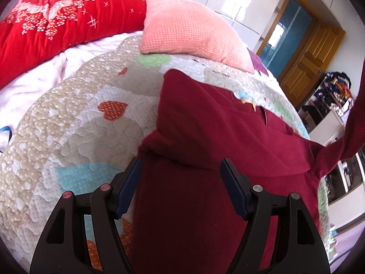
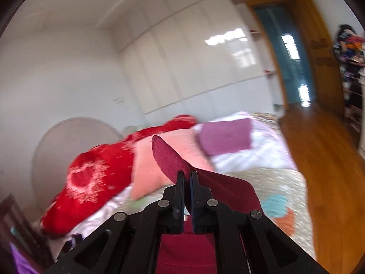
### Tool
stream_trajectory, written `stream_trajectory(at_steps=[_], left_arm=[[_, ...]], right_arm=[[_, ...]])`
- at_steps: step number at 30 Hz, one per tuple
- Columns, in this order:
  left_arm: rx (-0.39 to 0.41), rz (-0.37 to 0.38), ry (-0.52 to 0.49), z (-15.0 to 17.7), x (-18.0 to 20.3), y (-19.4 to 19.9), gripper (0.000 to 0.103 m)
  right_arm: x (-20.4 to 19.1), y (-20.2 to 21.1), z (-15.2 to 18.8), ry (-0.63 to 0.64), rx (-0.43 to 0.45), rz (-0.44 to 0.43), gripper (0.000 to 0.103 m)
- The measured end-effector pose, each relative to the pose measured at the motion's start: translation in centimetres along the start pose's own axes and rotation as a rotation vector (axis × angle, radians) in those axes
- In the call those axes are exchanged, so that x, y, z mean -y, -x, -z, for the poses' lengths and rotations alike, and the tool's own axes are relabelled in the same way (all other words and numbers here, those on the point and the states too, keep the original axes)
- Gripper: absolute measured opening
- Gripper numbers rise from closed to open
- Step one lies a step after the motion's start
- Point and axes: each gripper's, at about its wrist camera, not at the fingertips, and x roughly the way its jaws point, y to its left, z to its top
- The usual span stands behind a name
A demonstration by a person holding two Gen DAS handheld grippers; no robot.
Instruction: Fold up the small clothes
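Our left claw (image 1: 180,171) hangs spread over the dark red knit garment (image 1: 216,141) on the quilted heart-print bed (image 1: 75,118). Our right claw (image 2: 186,178) pinches its lifted edge; we should carry that across evenly, keeping the fold line straight.

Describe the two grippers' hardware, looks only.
Both match: the left gripper and the right gripper have matte black plastic frames with triangular cutouts, round metal pivot pins and dark blue ribbed pads on the jaws. No cables, markings or sleeves in view.

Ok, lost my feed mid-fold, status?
Left gripper open over maroon garment. Right gripper shut on its sleeve, lifted. Pink pillow beyond, not blocking.
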Motion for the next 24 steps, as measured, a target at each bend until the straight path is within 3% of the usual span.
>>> stream_trajectory(at_steps=[4, 7, 9, 12, 14, 15, 16, 20, 24], left_arm=[[0.022, 0.000, 0.020, -0.5, -1.0, 0.9, 0.071], [0.054, -0.006, 0.053, -0.9, -2.3, 1.6, 0.071], [0.079, -0.004, 0.089, -1.3, -3.4, 2.1, 0.071], [0.126, 0.006, 0.139, -1.8, -5.1, 3.0, 0.071], [0.154, 0.014, 0.159, -1.9, -5.7, 3.4, 0.071], [0.158, 0.022, 0.159, -2.0, -5.8, 3.5, 0.071], [0.157, 0.028, 0.155, -2.1, -5.8, 3.4, 0.071], [0.141, 0.018, 0.095, -2.0, -4.7, 2.8, 0.071], [0.141, 0.020, 0.036, -1.9, -3.6, 2.5, 0.071]], right_arm=[[-5.4, -4.2, 1.0, 0.089, -0.076, -0.188, 0.003], [-9.8, -9.4, 3.4, 0.153, -0.204, -0.333, 0.003], [-11.8, -12.6, 5.8, 0.201, -0.298, -0.373, 0.003], [-12.9, -18.3, 8.9, 0.236, -0.414, -0.315, 0.006], [-12.5, -20.5, 10.1, 0.252, -0.423, -0.206, 0.025], [-11.5, -20.9, 10.3, 0.220, -0.413, -0.191, 0.043], [-10.7, -21.0, 10.5, 0.165, -0.401, -0.189, 0.046], [-8.8, -19.7, 12.1, 0.073, -0.431, -0.204, 0.046], [-9.8, -17.8, 16.4, 0.182, -0.481, -0.161, 0.046]])
